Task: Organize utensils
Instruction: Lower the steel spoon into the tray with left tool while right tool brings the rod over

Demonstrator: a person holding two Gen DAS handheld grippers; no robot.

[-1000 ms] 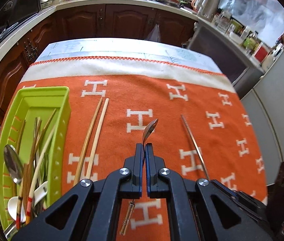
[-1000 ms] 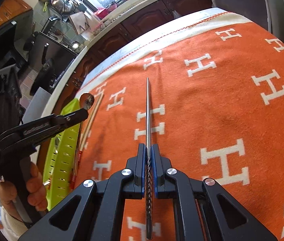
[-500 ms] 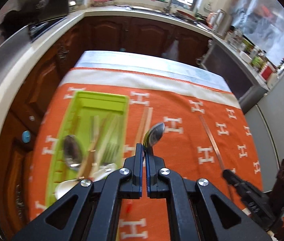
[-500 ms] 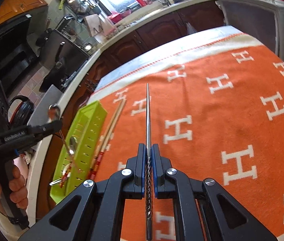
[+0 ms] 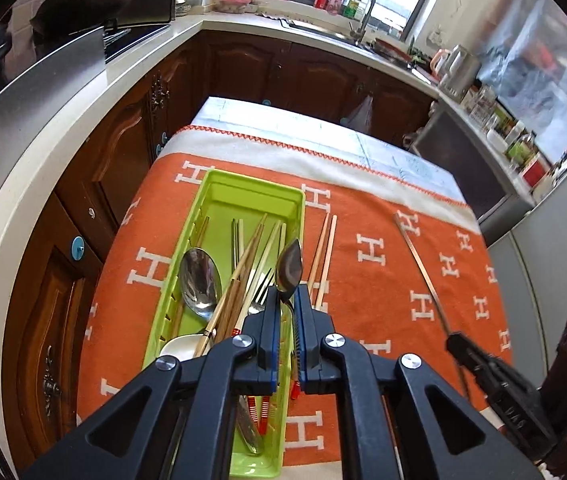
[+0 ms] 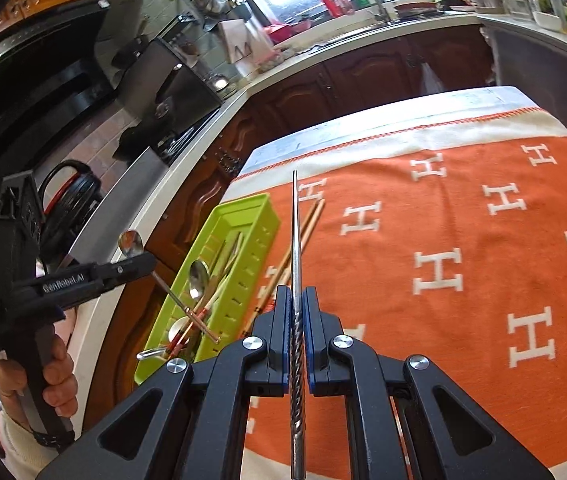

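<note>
The left gripper [image 5: 286, 300] holds a spoon [image 5: 289, 267] above the green tray [image 5: 219, 196], its fingers just having eased slightly apart. The right gripper [image 6: 296, 304] fingers clamp a metal chopstick [image 6: 295, 240] above the orange-covered tabletop [image 6: 463, 300].

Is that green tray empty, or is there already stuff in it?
Not empty. The green tray already holds a spoon, a fork and several chopsticks.

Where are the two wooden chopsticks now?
In the left wrist view, the wooden chopsticks lie on the orange cloth, just right of the green tray.
</note>
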